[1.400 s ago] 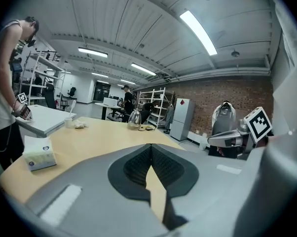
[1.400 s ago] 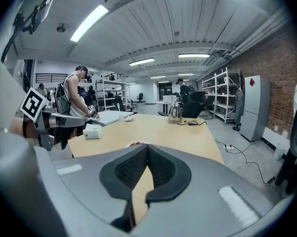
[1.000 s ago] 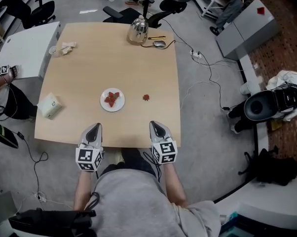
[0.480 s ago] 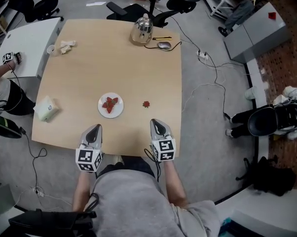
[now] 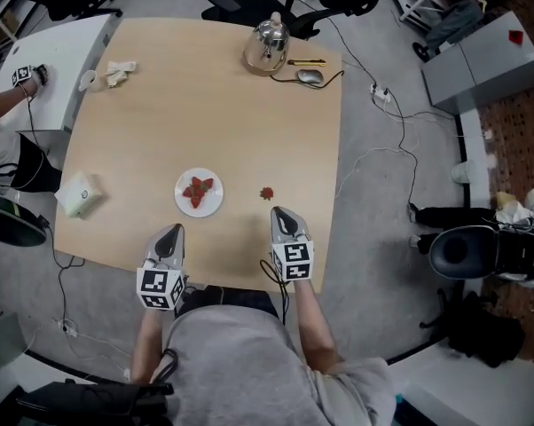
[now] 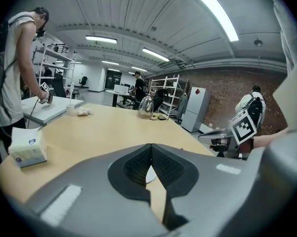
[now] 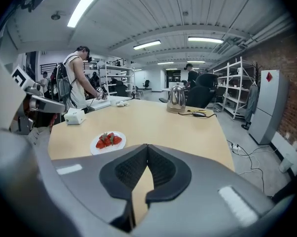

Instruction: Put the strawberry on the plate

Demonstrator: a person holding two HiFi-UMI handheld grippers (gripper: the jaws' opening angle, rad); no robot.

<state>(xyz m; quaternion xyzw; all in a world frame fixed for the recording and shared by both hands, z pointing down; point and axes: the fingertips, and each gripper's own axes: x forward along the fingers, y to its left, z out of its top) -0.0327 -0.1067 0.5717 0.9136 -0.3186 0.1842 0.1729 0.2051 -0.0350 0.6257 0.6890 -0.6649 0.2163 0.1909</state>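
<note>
A loose red strawberry (image 5: 266, 193) lies on the wooden table (image 5: 214, 105), just right of a white plate (image 5: 199, 193) that holds a few strawberries. The same plate (image 7: 107, 142) shows at the left in the right gripper view. My right gripper (image 5: 282, 215) hovers over the table's near edge, a short way behind the loose strawberry, shut with nothing in it. My left gripper (image 5: 169, 233) sits at the near edge, behind and left of the plate, its jaws closed together and empty. In the left gripper view only a sliver of plate (image 6: 149, 174) peeks past the jaws.
A tissue box (image 5: 78, 193) stands at the table's left edge. At the far side are a metal kettle (image 5: 266, 44), a mouse (image 5: 310, 75) with its cable, and a crumpled tissue (image 5: 120, 72). A person stands by a white side table (image 5: 50, 56) at the left.
The head view has shifted, so the table sits lower and more fully in frame. Both grippers now reach a little further over the near edge; the right one is closer to the loose strawberry.
</note>
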